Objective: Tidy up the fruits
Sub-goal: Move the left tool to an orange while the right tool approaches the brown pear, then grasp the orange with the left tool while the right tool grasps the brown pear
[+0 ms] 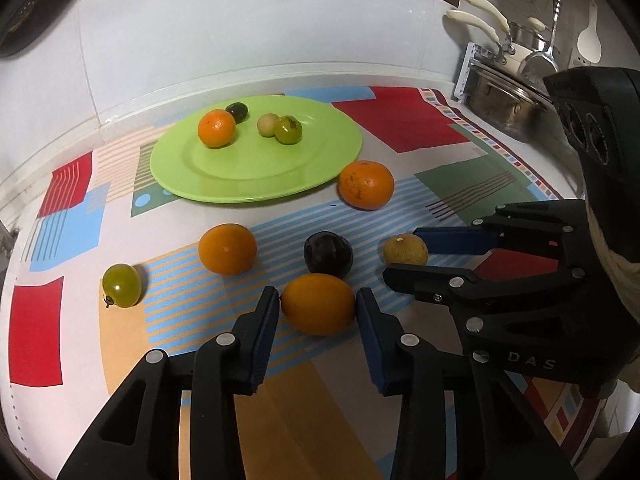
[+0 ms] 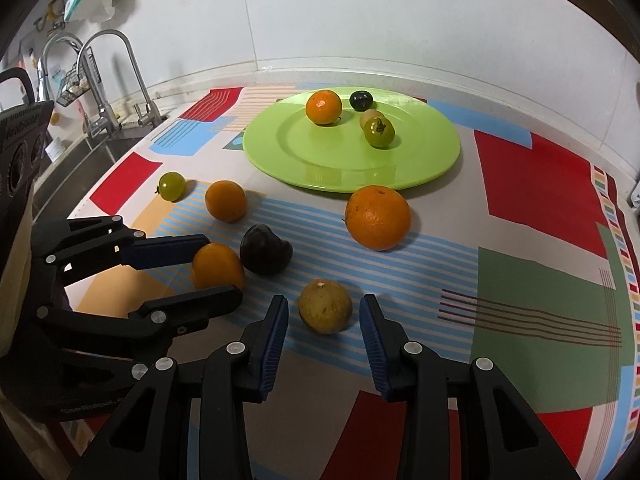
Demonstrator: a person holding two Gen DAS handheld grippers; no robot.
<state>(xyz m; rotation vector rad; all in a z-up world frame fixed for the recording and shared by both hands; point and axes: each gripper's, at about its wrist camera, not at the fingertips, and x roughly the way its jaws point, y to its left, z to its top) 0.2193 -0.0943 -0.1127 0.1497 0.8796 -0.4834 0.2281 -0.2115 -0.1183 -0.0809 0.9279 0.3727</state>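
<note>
A green plate (image 1: 224, 176) (image 2: 280, 148) at the back of the mat holds an orange, a dark plum, a pale fruit and a green tomato. My left gripper (image 1: 317, 300) is open around a small orange fruit (image 1: 318, 304) (image 2: 218, 266) on the mat, pads close to its sides. My right gripper (image 2: 324, 312) (image 1: 404, 254) is open around a yellow-brown fruit (image 2: 325, 306) (image 1: 405, 249), with gaps on both sides. Loose on the mat lie a dark plum (image 1: 328, 254) (image 2: 265, 249), a big orange (image 1: 366, 185) (image 2: 378, 217), another orange (image 1: 227, 249) (image 2: 225, 201) and a green tomato (image 1: 121, 285) (image 2: 172, 186).
The fruits lie on a colourful patterned mat (image 1: 400, 124) on a white counter. Steel pots (image 1: 500, 100) stand at the far right in the left wrist view. A sink with a tap (image 2: 100, 80) is at the left in the right wrist view. A white wall runs behind.
</note>
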